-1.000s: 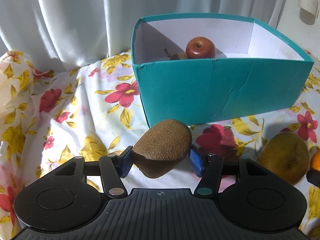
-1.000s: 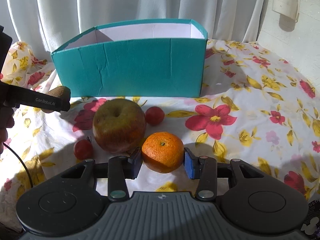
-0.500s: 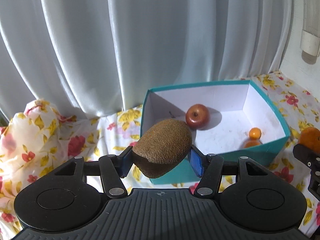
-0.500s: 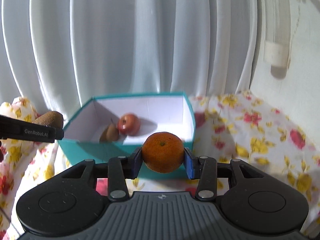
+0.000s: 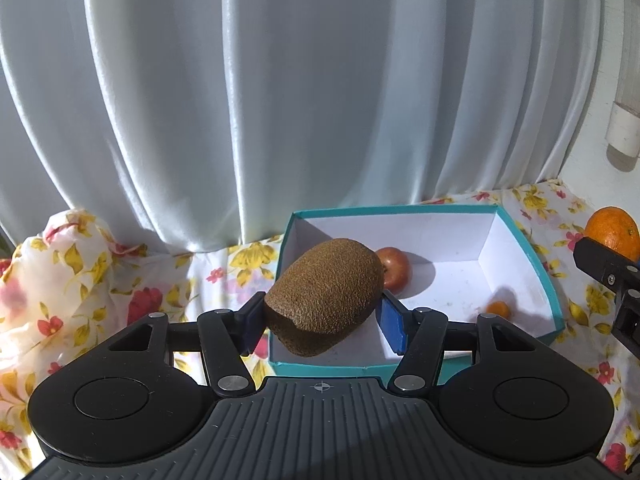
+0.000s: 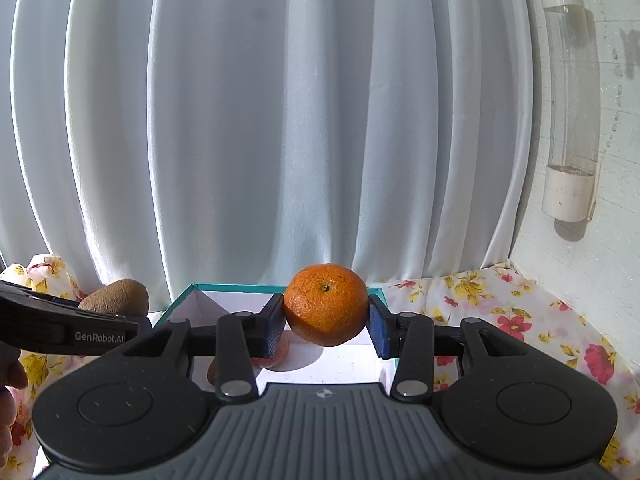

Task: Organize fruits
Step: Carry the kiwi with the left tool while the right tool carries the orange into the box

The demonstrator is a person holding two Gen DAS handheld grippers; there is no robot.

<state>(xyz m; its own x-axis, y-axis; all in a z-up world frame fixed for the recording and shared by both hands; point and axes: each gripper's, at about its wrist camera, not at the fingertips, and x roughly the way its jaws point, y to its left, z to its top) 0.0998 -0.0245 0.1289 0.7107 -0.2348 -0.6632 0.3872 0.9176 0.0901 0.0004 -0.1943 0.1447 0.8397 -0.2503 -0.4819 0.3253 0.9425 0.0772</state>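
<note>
kiwi (image 5: 324, 294) is clamped between the pads of the left gripper (image 5: 320, 320), held in the air above the near left corner of the teal box (image 5: 548, 296). orange (image 6: 326, 304) is clamped in the right gripper (image 6: 326, 326), above the box's near edge. inside the box: a red apple (image 5: 396, 270) and a small orange fruit (image 5: 498, 309).

Left gripper (image 5: 322, 322) and right gripper (image 6: 326, 326) aloft, jaws clamped, both angled downward
</note>
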